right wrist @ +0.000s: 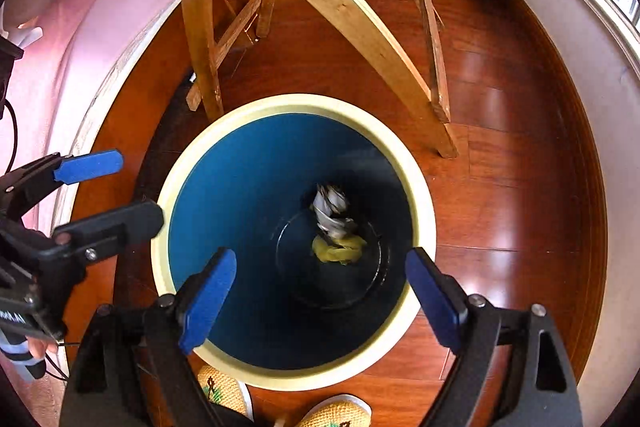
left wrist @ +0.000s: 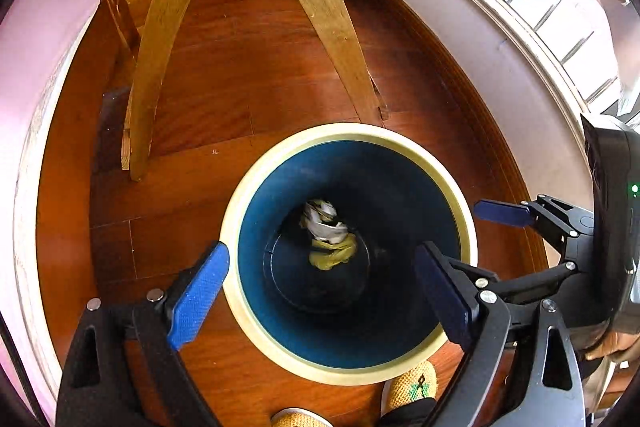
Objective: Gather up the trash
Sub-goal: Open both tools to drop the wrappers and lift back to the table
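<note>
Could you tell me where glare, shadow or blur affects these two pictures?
Left wrist view: the window is blown out, and the bin bottom is dark. Right wrist view: glare streaks the floor, and the trash is slightly blurred.

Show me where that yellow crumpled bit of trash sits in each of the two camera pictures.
Left wrist view: the yellow crumpled trash lies at the bin's bottom, just below picture centre, under a white scrap.
Right wrist view: the yellow crumpled trash lies at the bin's bottom, right of centre.
Shared landmark: the cream rim of the blue bin.
</note>
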The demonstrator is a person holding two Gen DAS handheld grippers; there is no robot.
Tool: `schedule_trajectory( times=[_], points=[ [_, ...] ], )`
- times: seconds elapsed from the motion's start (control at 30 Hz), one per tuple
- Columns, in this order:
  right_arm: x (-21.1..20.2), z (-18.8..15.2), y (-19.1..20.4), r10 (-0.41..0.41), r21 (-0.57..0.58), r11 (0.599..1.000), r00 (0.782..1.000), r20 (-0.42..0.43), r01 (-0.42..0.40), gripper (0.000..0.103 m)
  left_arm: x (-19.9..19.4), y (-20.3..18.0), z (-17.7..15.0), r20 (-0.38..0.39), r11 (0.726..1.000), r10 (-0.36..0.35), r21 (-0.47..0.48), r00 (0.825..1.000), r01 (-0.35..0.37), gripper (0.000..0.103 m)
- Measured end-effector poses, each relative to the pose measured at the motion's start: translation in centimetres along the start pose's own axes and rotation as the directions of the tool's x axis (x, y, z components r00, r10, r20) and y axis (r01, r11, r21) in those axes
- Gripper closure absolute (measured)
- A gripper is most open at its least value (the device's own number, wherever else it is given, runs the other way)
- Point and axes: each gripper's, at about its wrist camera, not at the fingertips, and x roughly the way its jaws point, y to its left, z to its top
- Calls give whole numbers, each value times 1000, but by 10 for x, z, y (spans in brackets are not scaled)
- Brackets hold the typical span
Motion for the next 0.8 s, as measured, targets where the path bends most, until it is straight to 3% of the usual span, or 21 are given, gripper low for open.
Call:
schedule_trajectory(
  times=[0.17,0.37,0.5,0.8],
  points=[
    [-16,4,-5,8,27,1000,1000,13,-8,16,-22,-1,4,2,1000,10,1,1000,-10,10],
    [-68,13,2,-2,78,997,1000,26,0,16,-74,-10,8,2,999,31,18,1000,-31,10],
    [-127,22,16,-3,97,995,999,44,-1,16,-131,-21,15,9,999,44,7,999,-44,10],
    [-293,42,62,17,78,997,993,119,-27,16,-298,-37,44,47,989,88,-124,995,-81,10]
  ],
)
